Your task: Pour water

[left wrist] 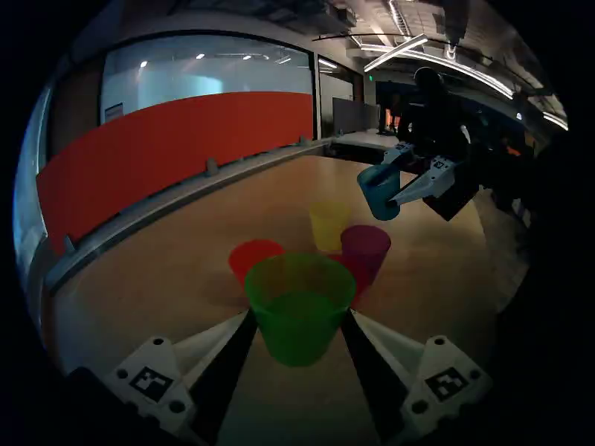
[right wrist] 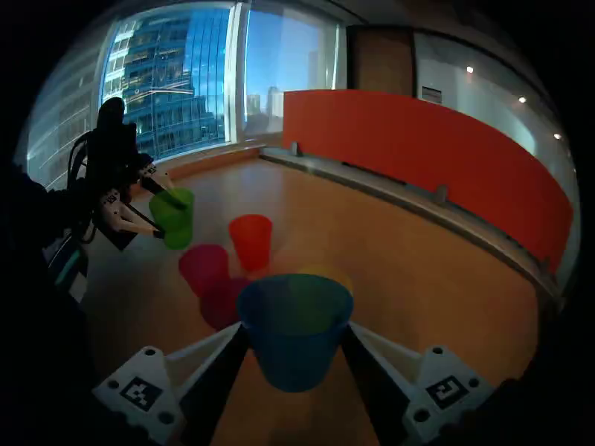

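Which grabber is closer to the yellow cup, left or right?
Right. The right gripper, holding the blue cup, has the yellow cup just past it. The left gripper, holding the green cup, is farther: the red cup and pink cup stand closer to it.

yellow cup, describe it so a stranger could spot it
On the wooden table beside the orange wall stands a cluster of cups. In the left gripper view the yellow cup is farthest back, behind the red cup and magenta cup, the only yellow one.

A pale wooden tabletop (left wrist: pixel 149 282) runs beside a long orange wall panel (left wrist: pixel 186 149); tall windows (right wrist: pixel 171 89) show blue glass towers; strip lights (left wrist: pixel 398 50) glow overhead.
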`<state>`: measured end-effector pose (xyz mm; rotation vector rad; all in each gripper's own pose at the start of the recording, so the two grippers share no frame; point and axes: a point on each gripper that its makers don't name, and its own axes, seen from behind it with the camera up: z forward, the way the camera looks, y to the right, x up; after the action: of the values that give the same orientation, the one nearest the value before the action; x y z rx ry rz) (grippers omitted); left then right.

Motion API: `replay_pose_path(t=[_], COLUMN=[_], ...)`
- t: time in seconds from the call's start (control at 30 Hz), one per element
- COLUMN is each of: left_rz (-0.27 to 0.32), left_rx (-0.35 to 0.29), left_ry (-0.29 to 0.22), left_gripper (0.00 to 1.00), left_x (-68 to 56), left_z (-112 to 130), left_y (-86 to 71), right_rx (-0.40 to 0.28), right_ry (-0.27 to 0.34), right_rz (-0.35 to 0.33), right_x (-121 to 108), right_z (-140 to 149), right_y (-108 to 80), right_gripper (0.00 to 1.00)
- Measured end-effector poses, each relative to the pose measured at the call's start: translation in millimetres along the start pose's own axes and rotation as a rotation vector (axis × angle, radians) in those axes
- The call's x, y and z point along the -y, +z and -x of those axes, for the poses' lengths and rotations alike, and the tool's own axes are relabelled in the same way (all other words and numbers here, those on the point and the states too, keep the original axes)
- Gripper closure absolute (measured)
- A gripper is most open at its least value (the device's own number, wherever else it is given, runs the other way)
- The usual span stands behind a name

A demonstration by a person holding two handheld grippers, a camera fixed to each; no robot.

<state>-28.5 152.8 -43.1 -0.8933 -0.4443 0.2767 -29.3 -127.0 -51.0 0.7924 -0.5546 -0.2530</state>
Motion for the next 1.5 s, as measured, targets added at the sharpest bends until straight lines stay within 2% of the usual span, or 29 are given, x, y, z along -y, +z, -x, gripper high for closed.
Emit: replay_pose_path(t=[0.27,0.57,1.13,1.5], left_rz=[0.025,0.039,0.053,0.054], left_rx=[0.071,0.118,0.147,0.159], left_ry=[0.017,0.025,0.008,-0.01], left_gripper=[0.2,0.2,0.2,0.2], left_x=[3.4,7.1,8.8,8.8], left_z=[19.4,31.5,46.7,56.5], left_y=[10.4,23.5,36.0,34.6], right_rx=[0.07,0.104,0.124,0.123], right_ry=[0.026,0.032,0.043,0.051], right_rz=[-0.027,-0.033,-0.035,-0.037], right_x=[3.8,2.7,0.1,2.9], right_z=[31.8,49.0,61.9,65.2], right_y=[9.7,16.5,25.8,26.7], right_gripper=[0.14,0.14,0.14,0.14])
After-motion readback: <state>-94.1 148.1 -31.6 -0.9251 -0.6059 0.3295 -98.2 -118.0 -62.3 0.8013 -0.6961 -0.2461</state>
